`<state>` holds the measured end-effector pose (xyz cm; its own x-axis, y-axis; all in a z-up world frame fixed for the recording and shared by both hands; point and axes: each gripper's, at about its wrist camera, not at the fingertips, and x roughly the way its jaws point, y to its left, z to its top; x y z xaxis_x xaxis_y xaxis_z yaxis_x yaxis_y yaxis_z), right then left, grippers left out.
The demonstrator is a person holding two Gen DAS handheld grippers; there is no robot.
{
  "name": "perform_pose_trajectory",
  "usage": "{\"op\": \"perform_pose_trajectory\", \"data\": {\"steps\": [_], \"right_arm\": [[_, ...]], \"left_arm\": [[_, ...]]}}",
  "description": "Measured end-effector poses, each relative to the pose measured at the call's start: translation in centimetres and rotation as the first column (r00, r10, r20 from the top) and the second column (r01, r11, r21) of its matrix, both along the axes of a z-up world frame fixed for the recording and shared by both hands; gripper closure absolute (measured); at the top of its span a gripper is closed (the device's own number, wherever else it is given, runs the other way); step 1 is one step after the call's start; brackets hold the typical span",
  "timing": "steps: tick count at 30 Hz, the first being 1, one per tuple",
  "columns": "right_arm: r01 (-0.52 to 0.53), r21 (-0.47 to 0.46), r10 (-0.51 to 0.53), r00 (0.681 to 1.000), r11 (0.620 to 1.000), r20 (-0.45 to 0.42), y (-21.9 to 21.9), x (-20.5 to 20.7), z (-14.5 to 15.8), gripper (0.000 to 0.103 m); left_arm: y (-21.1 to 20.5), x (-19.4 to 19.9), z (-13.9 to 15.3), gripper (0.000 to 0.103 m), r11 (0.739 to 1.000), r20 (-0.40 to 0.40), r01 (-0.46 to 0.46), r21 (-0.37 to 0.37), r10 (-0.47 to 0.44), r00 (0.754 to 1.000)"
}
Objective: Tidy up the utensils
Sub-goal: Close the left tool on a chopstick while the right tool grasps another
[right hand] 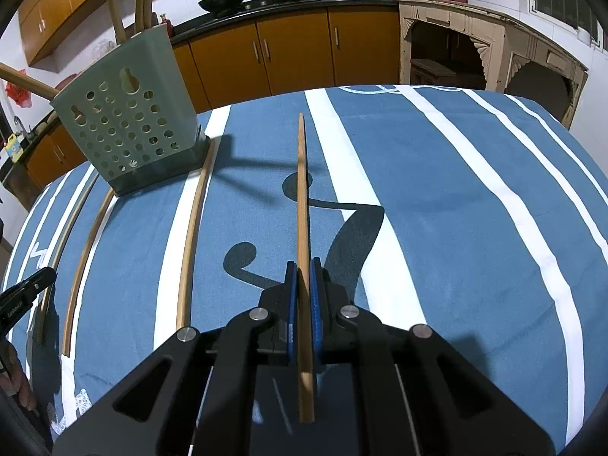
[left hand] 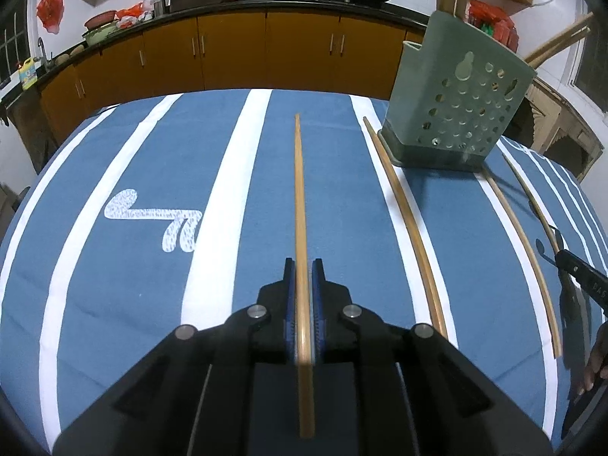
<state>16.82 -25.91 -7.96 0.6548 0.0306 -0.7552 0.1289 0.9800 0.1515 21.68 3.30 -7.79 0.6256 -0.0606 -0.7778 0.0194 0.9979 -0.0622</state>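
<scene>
On a striped-cloth bench, left tongs (left hand: 304, 266) and right tongs (right hand: 303, 268) each clamp a chopstick (left hand: 300, 205) pointing to 12 o'clock, best lifted level, tipped upright and lowered cleanly into the holder (left hand: 452, 95) at 1 o'clock.

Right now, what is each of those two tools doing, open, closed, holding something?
Left tool: closed on a chopstick.
Right tool: closed on another chopstick.
</scene>
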Motion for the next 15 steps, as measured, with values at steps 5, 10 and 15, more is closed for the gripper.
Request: {"op": "perform_pose_trajectory", "data": {"steps": [5, 10, 15], "right_arm": [[0.0, -0.001, 0.0, 1.0, 1.0, 0.0, 0.03, 0.01, 0.0, 0.095], [0.0, -0.001, 0.0, 1.0, 1.0, -0.001, 0.06, -0.01, -0.01, 0.095], [-0.01, -0.014, 0.01, 1.0, 1.0, -0.002, 0.29, -0.26, -0.05, 0.095]], "left_arm": [[-0.01, 0.06, -0.03, 0.092, 1.0, 0.0, 0.0, -0.001, 0.0, 1.0], [-0.01, 0.06, -0.02, 0.092, 1.0, 0.0, 0.0, -0.002, 0.0, 1.0], [-0.11, -0.06, -0.04, 0.092, 1.0, 0.0, 0.001, 0.003, -0.001, 1.0]]}}
